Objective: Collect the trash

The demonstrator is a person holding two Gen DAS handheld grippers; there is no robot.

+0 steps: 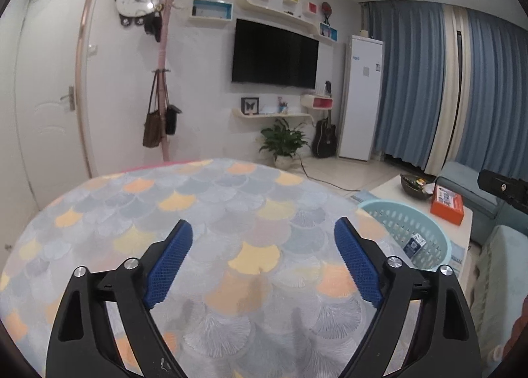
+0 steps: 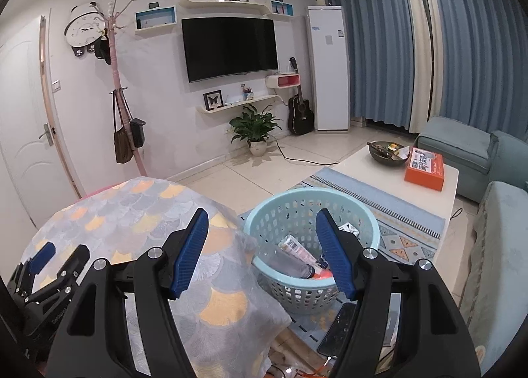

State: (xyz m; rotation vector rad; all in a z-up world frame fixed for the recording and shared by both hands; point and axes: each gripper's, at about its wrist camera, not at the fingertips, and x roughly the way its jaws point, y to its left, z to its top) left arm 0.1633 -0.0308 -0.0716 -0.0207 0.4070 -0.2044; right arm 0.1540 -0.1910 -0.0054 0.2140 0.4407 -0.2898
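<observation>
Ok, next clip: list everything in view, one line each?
Round table under scale-patterned cloth: one, grey-orange, near left.
Perforated plastic basket: one, pale blue, on the floor right of the table, holding trash.
Cardboard box: one, orange, on the white coffee table.
Dark bowl: one, beside the box.
Wall television: one, black.
Potted plant: one, green, below the television.
Left gripper: blue fingers, open, empty.
Right gripper: blue fingers, open, empty.
</observation>
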